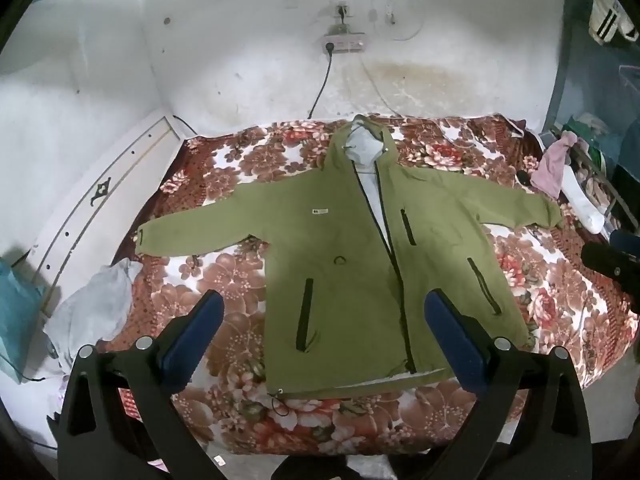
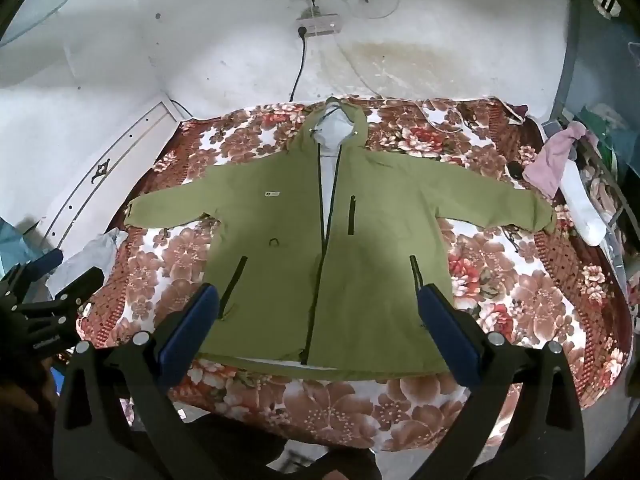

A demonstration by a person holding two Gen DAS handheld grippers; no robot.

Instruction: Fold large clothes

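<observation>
An olive green hooded jacket (image 1: 352,248) (image 2: 332,240) lies face up and spread flat on a floral bedspread (image 1: 224,292) (image 2: 520,280). Both sleeves stretch out sideways and the hood points to the far wall. Its black front zipper is partly undone, showing a pale lining. My left gripper (image 1: 324,312) hovers above the jacket's hem, open, with nothing between its blue pads (image 1: 196,332). My right gripper (image 2: 318,308) hangs above the lower half of the jacket, also open and empty. The other gripper shows at the edge of each view.
A pale grey garment (image 1: 96,308) is crumpled at the bed's left edge. Pink and white clothes (image 1: 560,176) pile up on a rack at the right. A white wall with a power strip (image 1: 344,44) and cable stands behind the bed. A white headboard (image 1: 104,192) runs along the left.
</observation>
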